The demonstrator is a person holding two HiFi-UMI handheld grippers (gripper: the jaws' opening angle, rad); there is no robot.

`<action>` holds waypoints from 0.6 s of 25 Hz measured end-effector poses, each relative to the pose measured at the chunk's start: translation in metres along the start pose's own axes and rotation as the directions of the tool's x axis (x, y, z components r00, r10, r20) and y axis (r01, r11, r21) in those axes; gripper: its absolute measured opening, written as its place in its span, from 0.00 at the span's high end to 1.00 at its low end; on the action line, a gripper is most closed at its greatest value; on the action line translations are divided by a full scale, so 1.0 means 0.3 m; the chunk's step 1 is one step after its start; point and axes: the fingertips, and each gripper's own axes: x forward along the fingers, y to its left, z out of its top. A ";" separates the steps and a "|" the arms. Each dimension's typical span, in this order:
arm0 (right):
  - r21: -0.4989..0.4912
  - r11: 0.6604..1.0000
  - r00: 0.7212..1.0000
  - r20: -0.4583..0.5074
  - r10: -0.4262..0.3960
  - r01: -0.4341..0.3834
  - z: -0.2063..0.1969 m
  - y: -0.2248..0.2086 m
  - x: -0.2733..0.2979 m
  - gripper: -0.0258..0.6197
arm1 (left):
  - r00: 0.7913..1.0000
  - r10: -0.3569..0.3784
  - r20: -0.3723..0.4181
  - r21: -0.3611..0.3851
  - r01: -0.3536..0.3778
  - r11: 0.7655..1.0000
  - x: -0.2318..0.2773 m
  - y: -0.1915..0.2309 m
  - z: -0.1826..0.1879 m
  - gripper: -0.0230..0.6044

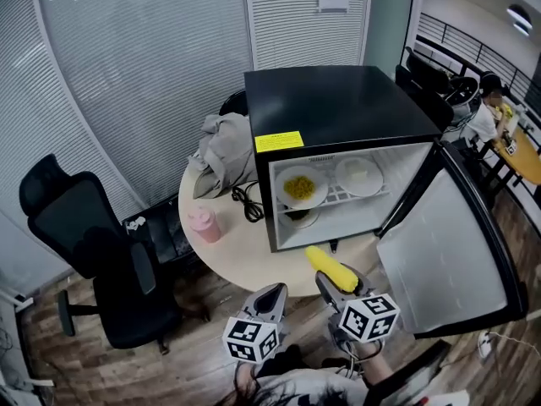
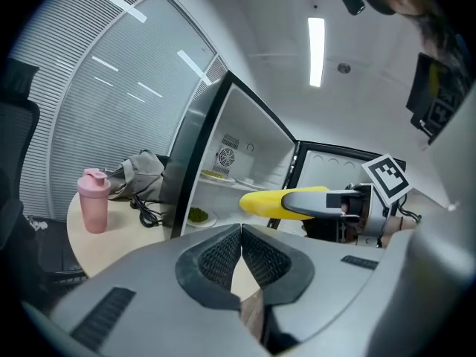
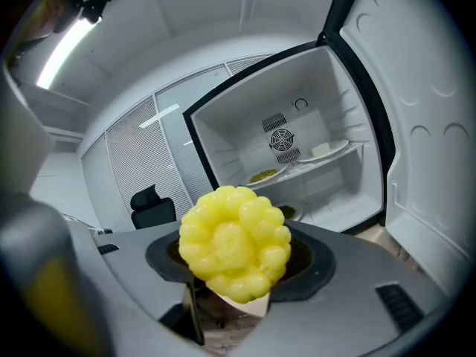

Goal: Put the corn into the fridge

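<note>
A yellow corn cob [image 1: 328,266] sticks out forward from my right gripper [image 1: 336,281], which is shut on it. In the right gripper view the corn [image 3: 235,242] faces me end-on, in front of the open fridge [image 3: 297,162]. The black mini fridge [image 1: 338,108] stands on a round table [image 1: 245,248], its door [image 1: 448,244] swung open to the right. My left gripper [image 1: 272,294] hangs beside the right one, shut with nothing in it; its pads [image 2: 223,259] touch. From the left gripper view the corn [image 2: 264,201] shows in the right gripper [image 2: 320,199].
On the fridge's upper shelf sit a plate of yellow food [image 1: 301,187] and a white plate [image 1: 358,176]; a dish [image 1: 300,218] lies below. A pink shaker bottle [image 1: 204,223], a black cable [image 1: 248,201] and grey cloth [image 1: 224,150] lie on the table. A black office chair [image 1: 93,252] stands at the left.
</note>
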 end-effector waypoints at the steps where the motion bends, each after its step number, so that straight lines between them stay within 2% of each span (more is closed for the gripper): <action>1: -0.005 1.000 1.000 0.009 -0.004 0.004 0.014 0.005 0.012 0.57 | 1.000 -0.005 0.000 -0.002 0.005 1.000 0.004 0.012 0.003 0.95; 8: -0.026 0.998 0.996 0.068 -0.050 0.052 0.122 -0.008 0.047 0.57 | 0.998 -0.064 0.002 -0.002 0.064 0.998 0.038 0.004 0.028 0.95; 15: -0.082 0.993 0.989 0.127 -0.073 0.084 0.259 -0.063 0.107 0.57 | 0.996 -0.084 0.002 0.007 0.084 0.996 0.079 -0.004 0.052 0.95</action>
